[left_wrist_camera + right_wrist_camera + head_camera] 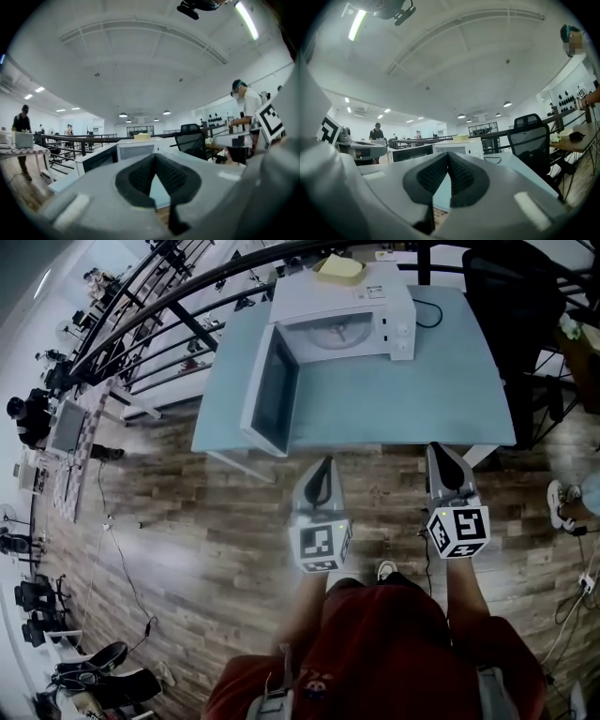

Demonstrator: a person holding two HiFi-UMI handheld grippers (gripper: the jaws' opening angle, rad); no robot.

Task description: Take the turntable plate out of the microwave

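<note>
The microwave (pixel 361 306) stands at the far side of a light blue table (pixel 403 399). Its door (pixel 272 390) is swung wide open to the left. The turntable plate (pixel 339 334) lies flat inside the open cavity, on the oven's floor, with nothing touching it. A yellow object (pixel 339 268) rests on the microwave's top, and a black cord (pixel 433 310) loops on the table just right of the oven.

Both grippers are held level side by side, pointing toward the table and well short of the microwave. The left gripper (pixel 323 465) is over the wooden floor (pixel 187 521), near the table's near edge and just right of the open door's near end. Its jaws are clenched together with nothing between them. The right gripper (pixel 439 448) has its tip at the table's near edge. Its jaws are also pressed together and empty. Each gripper carries its marker cube at the near end, close to the person's red shirt (pixel 394 652).

A black office chair (pixel 506 282) stands beyond the table's far right corner. A black railing (pixel 169 296) runs along the far left.
</note>
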